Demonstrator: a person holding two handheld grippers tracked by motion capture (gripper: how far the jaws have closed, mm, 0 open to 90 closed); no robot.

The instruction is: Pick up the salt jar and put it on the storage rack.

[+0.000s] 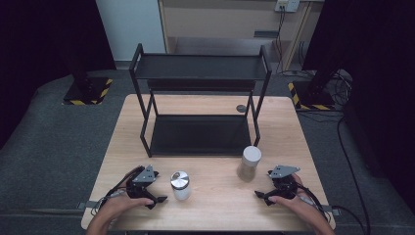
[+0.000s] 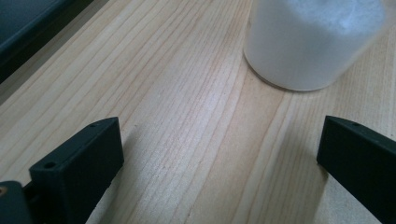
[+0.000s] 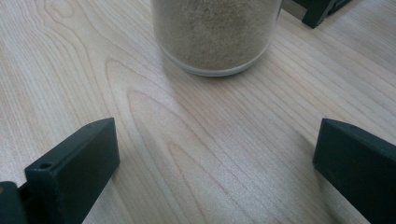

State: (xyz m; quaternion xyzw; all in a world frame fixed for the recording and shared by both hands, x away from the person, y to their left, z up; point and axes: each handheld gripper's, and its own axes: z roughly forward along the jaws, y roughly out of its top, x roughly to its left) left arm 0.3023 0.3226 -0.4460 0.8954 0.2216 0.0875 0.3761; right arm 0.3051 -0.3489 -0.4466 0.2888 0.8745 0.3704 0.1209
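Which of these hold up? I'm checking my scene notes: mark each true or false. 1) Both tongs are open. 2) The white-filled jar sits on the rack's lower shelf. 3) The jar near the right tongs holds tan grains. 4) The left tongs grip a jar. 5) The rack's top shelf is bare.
1) True: the left tongs and right tongs stand wide.
2) False: the white-filled jar stands on the table, in front of the rack.
3) True: the tan-grain jar.
4) False: they are open, short of the jar.
5) True.
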